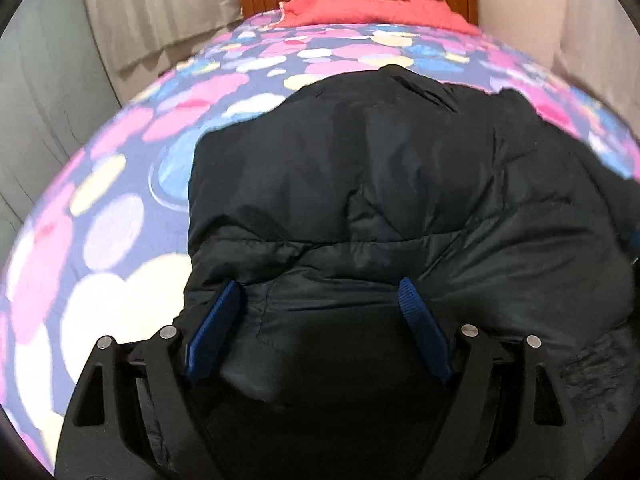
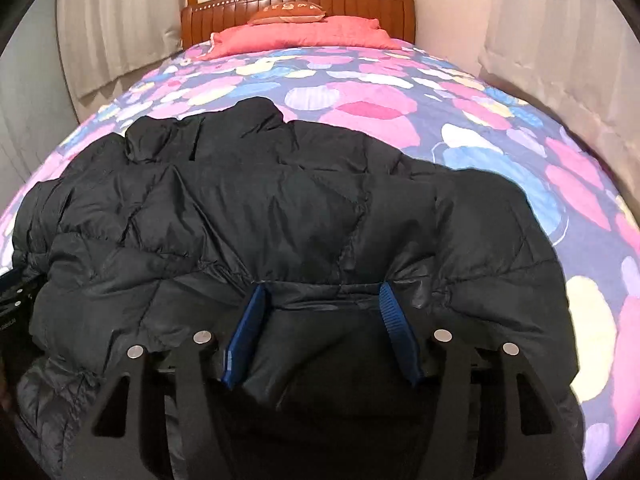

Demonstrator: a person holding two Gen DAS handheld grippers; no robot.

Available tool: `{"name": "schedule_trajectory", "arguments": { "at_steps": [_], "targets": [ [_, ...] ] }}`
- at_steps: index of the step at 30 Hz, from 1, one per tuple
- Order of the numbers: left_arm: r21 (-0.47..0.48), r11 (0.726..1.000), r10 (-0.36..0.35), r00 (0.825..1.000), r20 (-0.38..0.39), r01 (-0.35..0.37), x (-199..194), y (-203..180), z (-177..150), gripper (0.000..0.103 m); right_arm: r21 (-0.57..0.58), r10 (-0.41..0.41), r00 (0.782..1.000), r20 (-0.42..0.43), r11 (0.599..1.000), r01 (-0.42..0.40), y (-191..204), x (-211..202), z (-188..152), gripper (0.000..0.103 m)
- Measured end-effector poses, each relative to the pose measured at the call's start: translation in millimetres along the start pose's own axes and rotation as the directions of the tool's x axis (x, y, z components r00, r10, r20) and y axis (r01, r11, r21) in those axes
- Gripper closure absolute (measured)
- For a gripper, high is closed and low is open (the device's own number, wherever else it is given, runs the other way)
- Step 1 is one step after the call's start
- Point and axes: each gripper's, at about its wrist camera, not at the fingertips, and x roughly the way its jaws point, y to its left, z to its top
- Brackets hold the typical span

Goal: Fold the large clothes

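The black puffer jacket (image 1: 360, 184) lies spread over the near end of the flowered bedspread (image 1: 120, 208), its padded near hem bulging up between the parted fingers of both the left gripper (image 1: 320, 300) and the right gripper (image 2: 322, 300); whether either set of pads actually pinches the cloth, I cannot tell. Beyond the jacket's far edge the bedspread runs open up to the red pillow (image 2: 300, 36) and wooden headboard (image 2: 296, 4).

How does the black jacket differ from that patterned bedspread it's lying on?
The black jacket is plain and dark; the bedspread is covered in pink, blue and cream blobs. The jacket looks puffy, quilted and rumpled, while the bedspread lies mostly smooth and flat. The jacket covers only the near end, whereas the bedspread stretches on to the red pillow. Both are soft fabric.
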Motion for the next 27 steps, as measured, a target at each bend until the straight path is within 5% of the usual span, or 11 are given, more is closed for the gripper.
{"name": "schedule_trajectory", "arguments": {
  "at_steps": [8,20,27],
  "targets": [
    [-0.006,0.997,-0.074,0.997,0.032,0.074,-60.0,26.2,-31.2,0.019,0.069,0.054,0.997,0.052,0.996,-0.057,-25.4,-71.3,-27.2,0.035],
    [-0.216,0.969,-0.117,0.992,0.045,0.124,-170.2,105.9,-157.6,0.018,0.188,-0.028,1.0,-0.009,0.982,0.029,-129.0,-166.1,-147.1,0.034],
    [-0.383,0.907,-0.191,0.982,-0.009,0.173,-185.8,139.0,-224.3,0.017,0.333,0.045,0.997,-0.062,0.943,-0.022,-176.9,-183.6,-217.3,0.034]
  ]
}}
